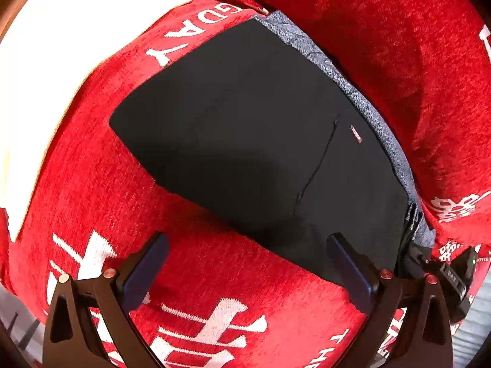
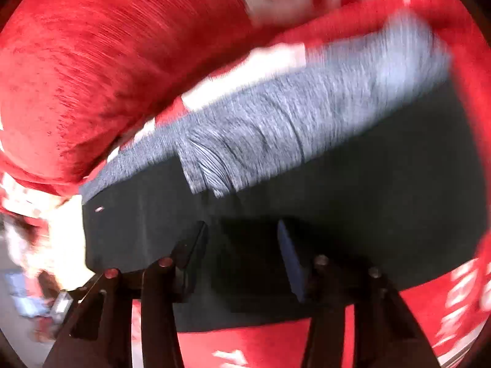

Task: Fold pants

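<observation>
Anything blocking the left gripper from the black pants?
Nothing visible. The left gripper hangs open right over the near edge of the black pants, which lie folded on a grey garment on the red blanket.

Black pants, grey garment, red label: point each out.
black pants [image 1: 245, 128]: left wrist view, middle of the folded top panel
grey garment [image 2: 276, 116]: right wrist view, wrinkled middle
red label [image 1: 356, 134]: left wrist view, tag's centre

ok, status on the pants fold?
Left gripper open, empty. Right gripper part open over black pants, not gripping. Pants folded, atop grey garment. Nothing blocking.
</observation>
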`<state>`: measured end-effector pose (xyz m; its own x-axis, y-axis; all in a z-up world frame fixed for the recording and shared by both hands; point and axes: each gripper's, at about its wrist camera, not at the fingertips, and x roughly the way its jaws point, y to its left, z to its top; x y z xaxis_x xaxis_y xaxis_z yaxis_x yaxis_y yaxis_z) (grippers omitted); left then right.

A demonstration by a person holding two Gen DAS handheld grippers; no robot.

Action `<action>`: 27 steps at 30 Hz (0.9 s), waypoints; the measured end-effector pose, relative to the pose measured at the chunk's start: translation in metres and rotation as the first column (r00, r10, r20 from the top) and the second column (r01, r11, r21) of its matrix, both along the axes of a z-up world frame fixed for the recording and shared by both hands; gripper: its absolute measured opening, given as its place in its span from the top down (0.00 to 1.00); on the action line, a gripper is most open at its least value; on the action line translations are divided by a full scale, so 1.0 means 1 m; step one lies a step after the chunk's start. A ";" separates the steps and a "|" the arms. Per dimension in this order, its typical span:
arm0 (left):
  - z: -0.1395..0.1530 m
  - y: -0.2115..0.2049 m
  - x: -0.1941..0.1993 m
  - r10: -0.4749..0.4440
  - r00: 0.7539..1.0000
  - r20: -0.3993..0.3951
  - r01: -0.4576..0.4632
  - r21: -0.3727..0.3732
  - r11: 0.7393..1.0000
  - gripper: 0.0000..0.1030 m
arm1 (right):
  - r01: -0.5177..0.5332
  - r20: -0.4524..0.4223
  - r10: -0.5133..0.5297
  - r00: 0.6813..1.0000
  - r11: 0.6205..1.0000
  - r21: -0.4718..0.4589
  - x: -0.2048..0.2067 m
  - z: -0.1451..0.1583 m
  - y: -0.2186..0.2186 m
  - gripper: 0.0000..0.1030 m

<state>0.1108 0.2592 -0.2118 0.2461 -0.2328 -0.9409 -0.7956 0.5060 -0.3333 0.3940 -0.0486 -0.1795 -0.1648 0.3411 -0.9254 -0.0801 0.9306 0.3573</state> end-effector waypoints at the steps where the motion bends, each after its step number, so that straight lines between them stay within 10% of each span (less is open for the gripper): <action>1: 0.001 -0.001 0.001 0.002 1.000 0.004 -0.002 -0.002 1.000 0.00 | -0.012 -0.010 0.012 1.000 1.000 0.014 -0.004 0.003 -0.003 0.49; 7: 0.002 -0.015 0.015 -0.001 0.999 0.047 0.001 -0.008 1.000 0.00 | -0.032 -0.045 0.032 0.998 0.999 0.008 -0.003 0.024 -0.013 0.49; 15: -0.007 -0.009 0.011 0.031 0.996 0.081 -0.026 -0.061 0.998 0.00 | -0.350 0.106 0.362 0.926 0.930 -0.114 -0.043 0.037 0.051 0.27; 27: -0.020 0.003 0.010 0.161 0.949 0.270 -0.109 -0.199 0.974 0.00 | -0.358 0.079 0.361 0.929 0.933 -0.049 -0.046 0.024 0.039 0.25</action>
<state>0.1211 0.2619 -0.2317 0.5366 -0.3373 -0.7735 -0.7119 0.3112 -0.6296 0.3475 -0.0092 -0.1550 -0.1907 0.2423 -0.9513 -0.4400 0.8452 0.3035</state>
